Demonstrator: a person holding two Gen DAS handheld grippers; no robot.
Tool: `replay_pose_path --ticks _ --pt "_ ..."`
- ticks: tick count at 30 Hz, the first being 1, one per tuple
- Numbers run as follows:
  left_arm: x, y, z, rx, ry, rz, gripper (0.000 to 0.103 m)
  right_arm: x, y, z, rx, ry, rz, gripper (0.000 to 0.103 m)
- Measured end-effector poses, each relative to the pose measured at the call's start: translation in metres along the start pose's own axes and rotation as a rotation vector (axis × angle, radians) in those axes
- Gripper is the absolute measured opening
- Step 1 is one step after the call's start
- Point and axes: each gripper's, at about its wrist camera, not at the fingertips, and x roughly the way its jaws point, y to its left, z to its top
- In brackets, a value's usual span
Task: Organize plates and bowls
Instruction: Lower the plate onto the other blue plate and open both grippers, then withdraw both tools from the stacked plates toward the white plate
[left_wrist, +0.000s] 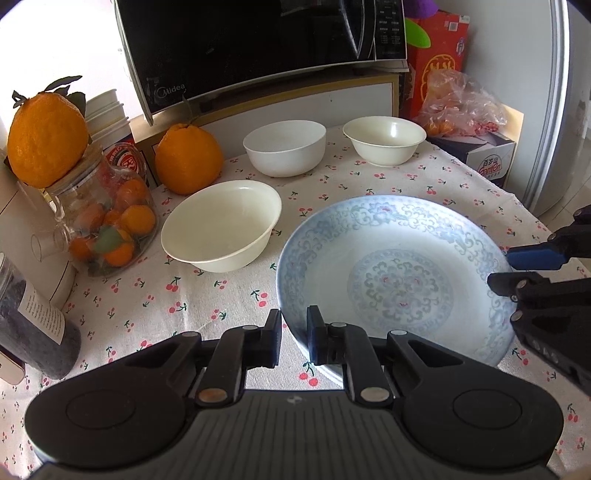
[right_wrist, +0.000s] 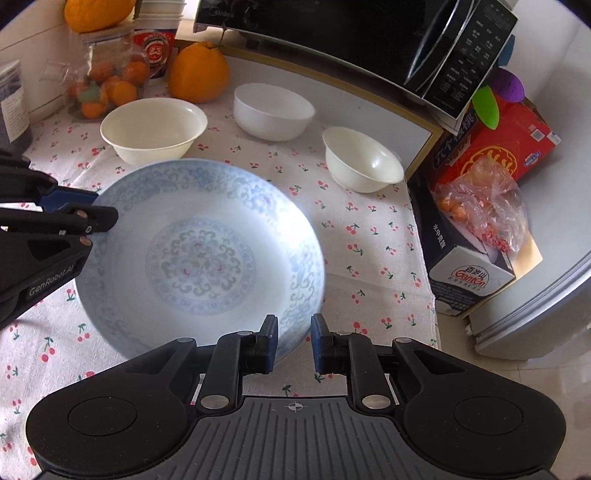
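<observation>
Plate, blue-patterned, sits over the cherry-print counter before 3 white bowls, both grippers clamped on opposite rim edges: left gripper, right gripper. Uneven lifting could tilt it and slip the thin rim free. Only the right wrist view shows the counter's right-hand edge.

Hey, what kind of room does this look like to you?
Probably a home kitchen or dining corner: a Midea microwave sits behind a table with a cherry-print tablecloth, which carries white bowls and a blue-patterned plate, with a jar of small oranges alongside.
</observation>
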Motion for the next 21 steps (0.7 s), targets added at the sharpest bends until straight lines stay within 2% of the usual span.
replay_pose_path --ticks 3,10,13,16,18,21 --pt "0.001 0.001 0.0 -0.003 0.003 -0.004 0.013 -0.001 0.001 0.001 -0.006 -0.001 -0.008 0.02" --pt "0.0 0.007 0.0 -0.027 0.017 -0.046 0.015 -0.001 -0.014 0.002 0.087 0.001 0.043 0.02" --pt "-0.002 0.013 0.0 -0.069 0.033 -0.091 0.023 -0.002 -0.02 0.001 0.137 0.013 0.075 0.023" --pt "-0.005 0.018 0.0 -0.093 0.044 -0.122 0.028 -0.003 -0.027 0.0 0.186 0.026 0.105 0.034" --pt "-0.009 0.021 0.0 -0.094 0.049 -0.132 0.04 -0.007 -0.031 -0.001 0.227 0.028 0.137 0.05" --pt "-0.017 0.026 -0.002 -0.087 0.051 -0.137 0.053 -0.016 -0.034 -0.001 0.266 0.017 0.185 0.065"
